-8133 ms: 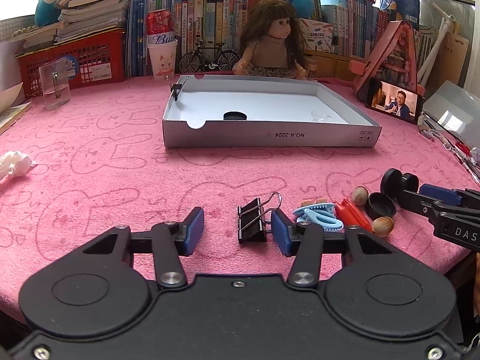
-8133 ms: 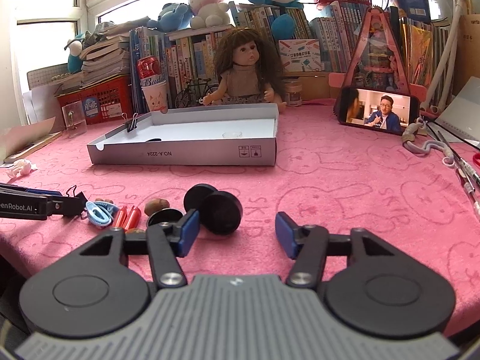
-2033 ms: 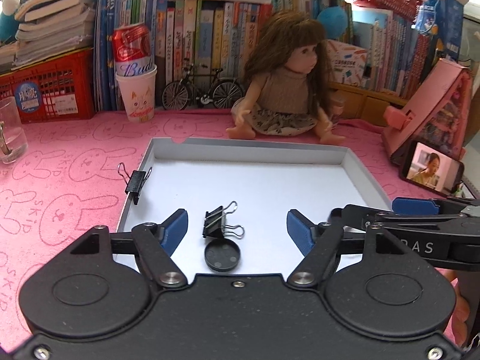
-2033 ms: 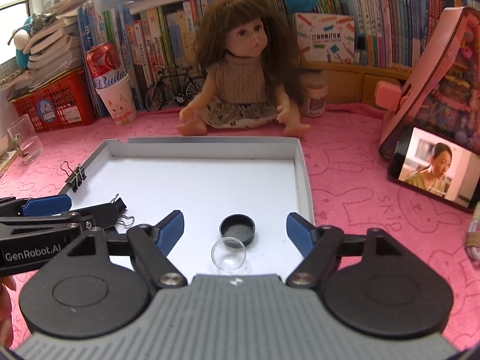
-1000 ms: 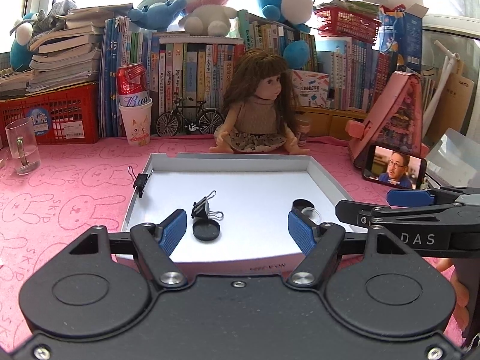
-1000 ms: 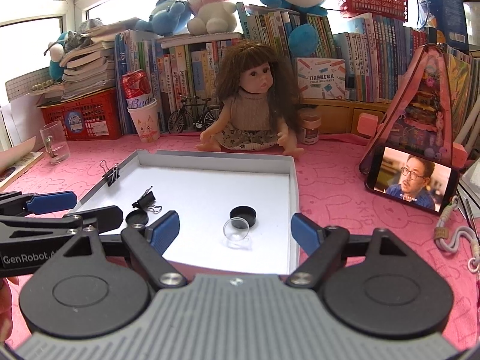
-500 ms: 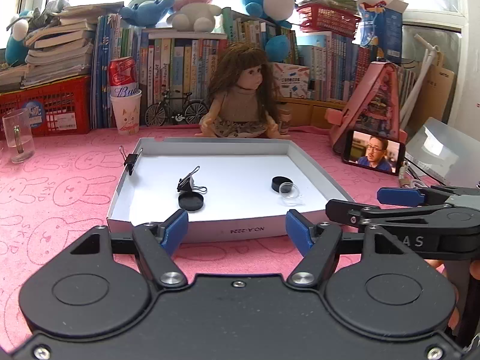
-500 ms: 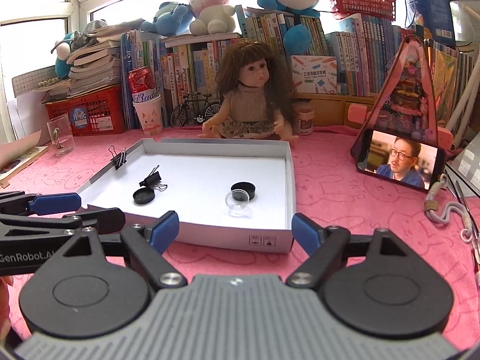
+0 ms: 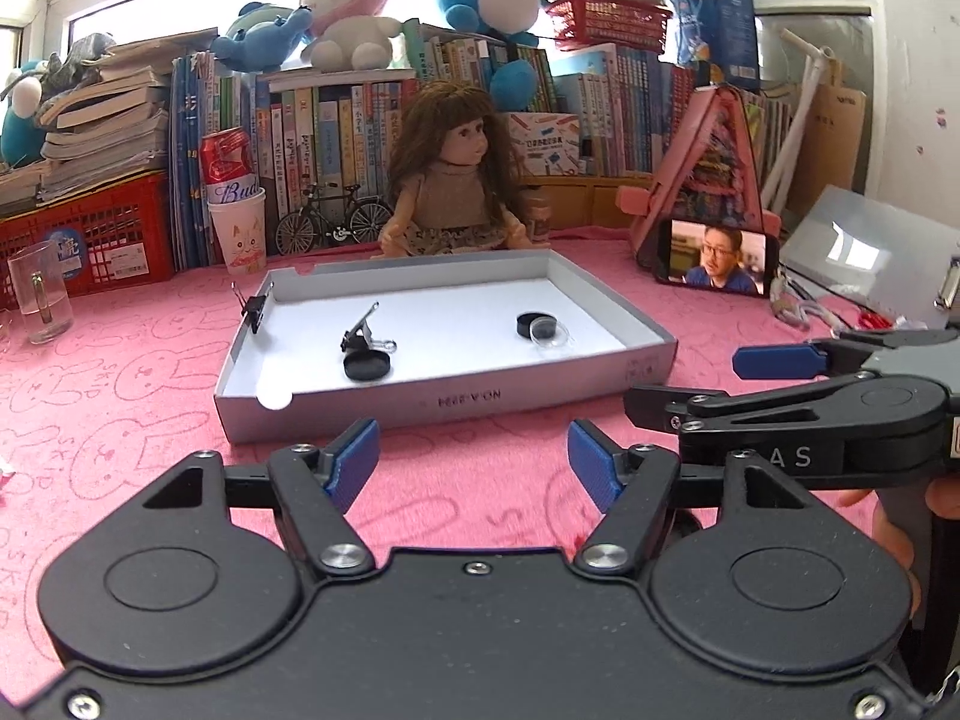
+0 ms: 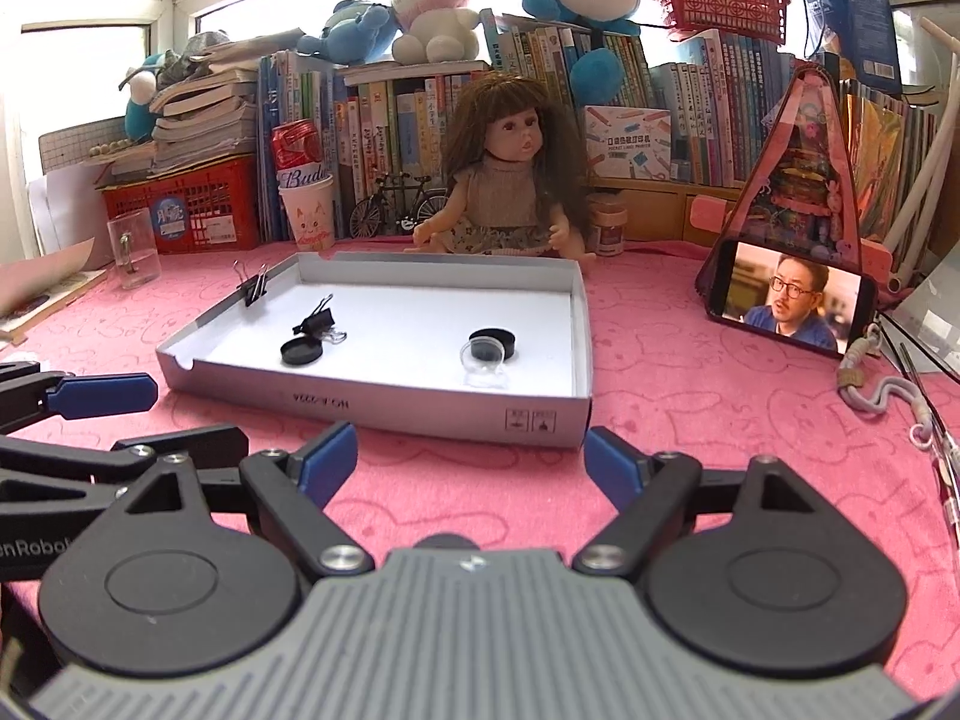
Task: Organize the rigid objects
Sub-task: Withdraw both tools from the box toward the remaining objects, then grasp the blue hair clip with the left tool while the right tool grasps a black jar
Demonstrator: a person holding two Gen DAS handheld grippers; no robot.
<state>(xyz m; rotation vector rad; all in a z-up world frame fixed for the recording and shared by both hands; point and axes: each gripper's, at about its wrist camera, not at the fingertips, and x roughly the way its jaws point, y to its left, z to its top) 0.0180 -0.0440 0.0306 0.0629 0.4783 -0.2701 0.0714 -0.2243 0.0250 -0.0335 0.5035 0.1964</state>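
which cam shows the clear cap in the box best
The right wrist view: the clear cap sits closer and more central, its round rim standing out in front of the black cap. In the left wrist view it is smaller and overlaps the black cap more.

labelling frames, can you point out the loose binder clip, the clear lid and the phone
binder clip (image 10: 317, 321), right wrist view, on its black body
clear lid (image 10: 482, 360), right wrist view, on its round face
phone (image 9: 715, 258), left wrist view, on its lit screen
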